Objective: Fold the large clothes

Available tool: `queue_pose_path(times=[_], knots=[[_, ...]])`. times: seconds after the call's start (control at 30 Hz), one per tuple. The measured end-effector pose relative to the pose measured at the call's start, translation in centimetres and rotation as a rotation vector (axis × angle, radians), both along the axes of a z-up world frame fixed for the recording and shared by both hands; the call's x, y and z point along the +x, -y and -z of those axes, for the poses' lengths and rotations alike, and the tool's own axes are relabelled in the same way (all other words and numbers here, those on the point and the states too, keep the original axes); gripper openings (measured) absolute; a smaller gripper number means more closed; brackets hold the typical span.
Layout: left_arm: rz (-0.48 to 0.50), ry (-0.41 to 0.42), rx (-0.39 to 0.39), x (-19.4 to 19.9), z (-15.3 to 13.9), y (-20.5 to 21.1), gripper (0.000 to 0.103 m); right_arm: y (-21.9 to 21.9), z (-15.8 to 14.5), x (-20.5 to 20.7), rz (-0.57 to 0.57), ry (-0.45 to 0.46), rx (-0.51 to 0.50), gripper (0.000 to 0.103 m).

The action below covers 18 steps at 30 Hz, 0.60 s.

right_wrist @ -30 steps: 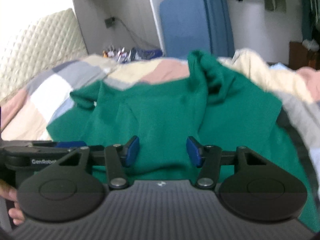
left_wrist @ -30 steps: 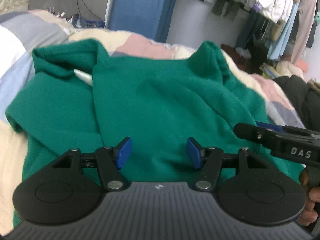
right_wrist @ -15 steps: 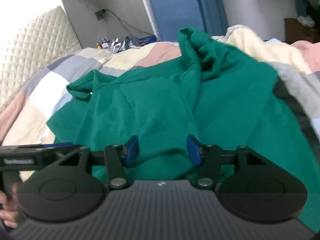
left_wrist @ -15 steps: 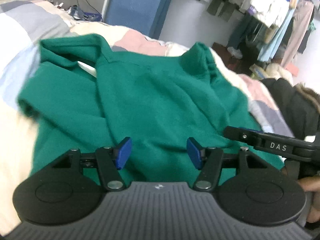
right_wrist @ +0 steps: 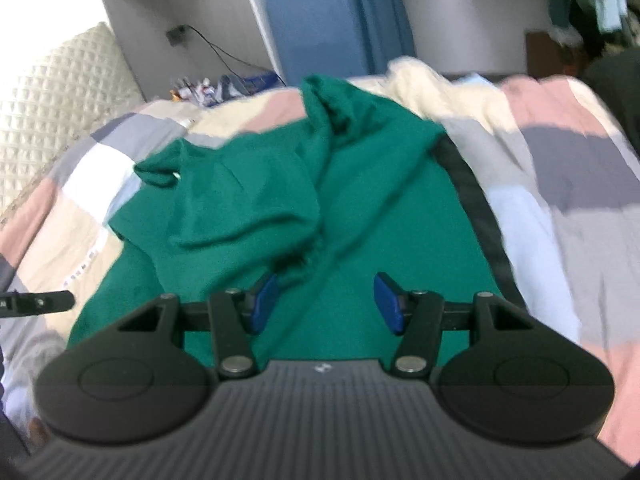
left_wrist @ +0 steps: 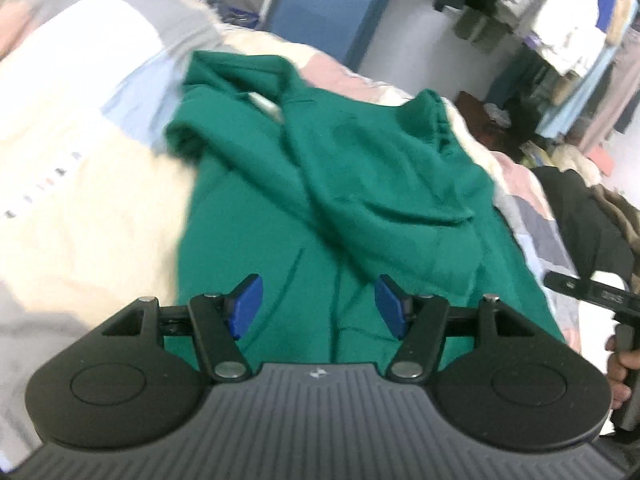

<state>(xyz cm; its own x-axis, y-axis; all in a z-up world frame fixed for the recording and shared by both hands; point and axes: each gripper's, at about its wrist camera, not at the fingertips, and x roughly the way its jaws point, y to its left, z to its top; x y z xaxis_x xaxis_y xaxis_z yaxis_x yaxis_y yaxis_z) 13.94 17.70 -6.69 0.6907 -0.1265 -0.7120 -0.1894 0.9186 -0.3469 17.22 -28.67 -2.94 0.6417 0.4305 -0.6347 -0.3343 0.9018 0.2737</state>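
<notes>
Patchwork quilt-covered bed (right_wrist: 560, 168) carrying the large green knit garment (left_wrist: 360, 184), which lies crumpled, its long axis running away from both cameras toward the far wall. A loose fold (right_wrist: 248, 208) lies heaped across the upper half. Left tongs (left_wrist: 318, 306) and right tongs (right_wrist: 326, 302) both hover above the near hem, blue pads apart, nothing gripped. The near hem lies just ahead of both, neither hand clearly nearer.
</notes>
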Motion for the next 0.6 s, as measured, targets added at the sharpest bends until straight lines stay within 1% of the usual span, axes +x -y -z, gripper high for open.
queue_pose_path(times=[0.13, 0.17, 0.23, 0.27, 0.37, 0.43, 0.5, 0.57, 0.6], knots=[[-0.033, -0.036, 0.002, -0.5, 0.6, -1.1, 0.069, 1.9, 0.5, -0.3, 0.049, -0.063, -0.002, 0.065], [-0.045, -0.042, -0.001, -0.6, 0.7, -1.5, 0.069, 2.4, 0.7, -0.3, 0.077, -0.076, -0.001, 0.074], [-0.104, -0.049, -0.013, -0.9, 1.0, -2.8, 0.071, 3.1, 1.1, -0.3, 0.142, -0.09, 0.004, 0.088], [-0.131, -0.053, -0.031, -0.9, 1.2, -3.4, 0.071, 3.6, 1.4, -0.1, 0.17, -0.106, 0.018, 0.087], [-0.188, -0.067, -0.138, -1.0, 2.0, -6.3, 0.072, 5.3, 2.8, 0.9, 0.24, -0.199, 0.074, 0.087], [-0.228, -0.087, -0.186, -1.1, 2.8, -7.7, 0.071, 6.5, 4.0, 1.4, 0.278, -0.27, 0.148, 0.087], [-0.261, -0.125, -0.228, -1.1, 3.7, -8.8, 0.071, 7.4, 5.0, 2.0, 0.296, -0.329, 0.205, 0.087], [-0.281, -0.157, -0.259, -1.2, 4.6, -9.4, 0.071, 7.8, 5.8, 2.3, 0.3, -0.367, 0.249, 0.087], [-0.286, -0.168, -0.287, -1.2, 5.1, -9.5, 0.071, 7.9, 6.1, 2.4, 0.305, -0.381, 0.267, 0.087]])
